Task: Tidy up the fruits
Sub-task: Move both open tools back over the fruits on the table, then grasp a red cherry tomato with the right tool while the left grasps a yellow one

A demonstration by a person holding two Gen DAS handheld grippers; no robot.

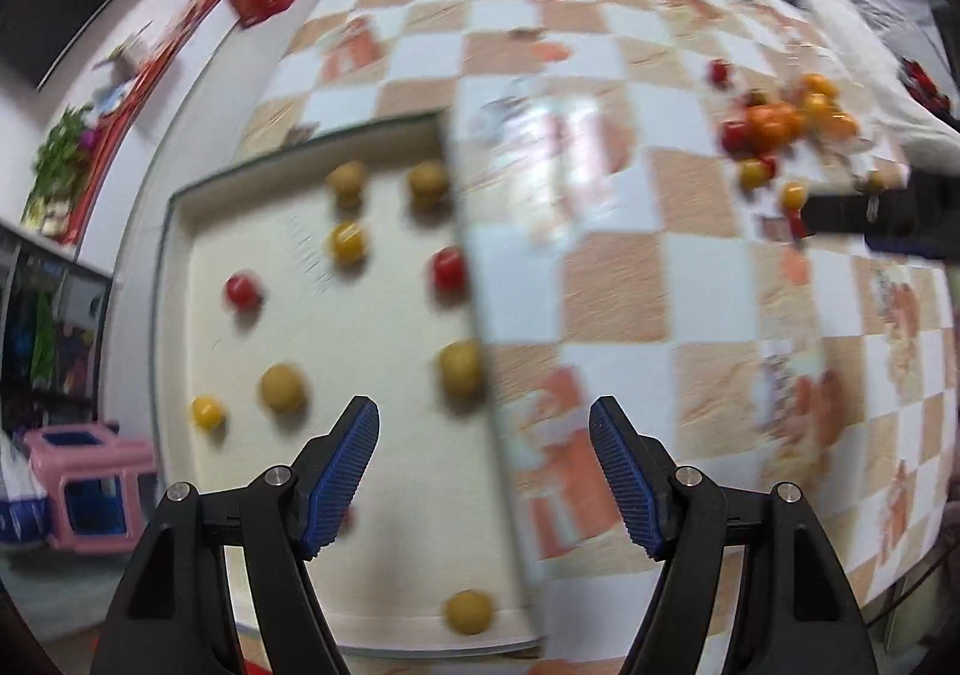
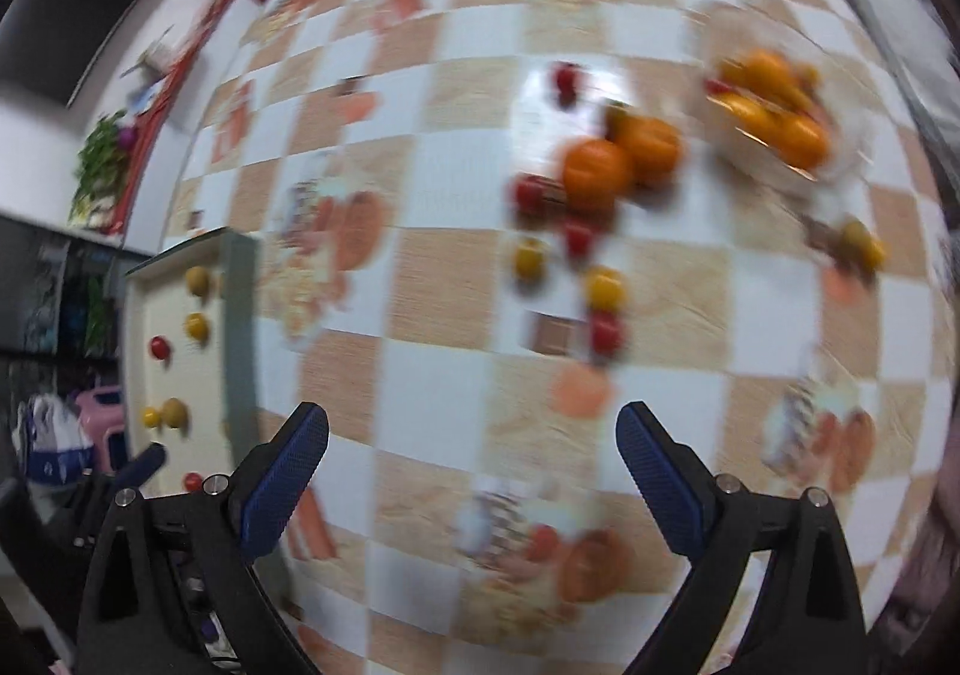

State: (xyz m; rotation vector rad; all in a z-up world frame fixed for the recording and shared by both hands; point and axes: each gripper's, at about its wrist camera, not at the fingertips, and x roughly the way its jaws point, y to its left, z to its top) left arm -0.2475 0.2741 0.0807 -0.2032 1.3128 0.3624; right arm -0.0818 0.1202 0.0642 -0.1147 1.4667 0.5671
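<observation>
Both claws released, nothing gripped. Left claw (image 1: 485, 471) hangs over the right rim of the cream rectangular tray (image 1: 180, 375), small red, yellow and tan fruits spread below-left of it. Right claw (image 2: 473, 486) is over the checkered counter (image 2: 456, 279); loose fruit pile (image 2: 591, 177) lies ahead. Risk: round fruit could roll off if nudged; blurred views could make aiming poor.

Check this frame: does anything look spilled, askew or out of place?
Loose fruit lies scattered on the checked tablecloth beside two oranges, outside the tray where other small fruits are spaced out. Motion blur hides any damage.
</observation>
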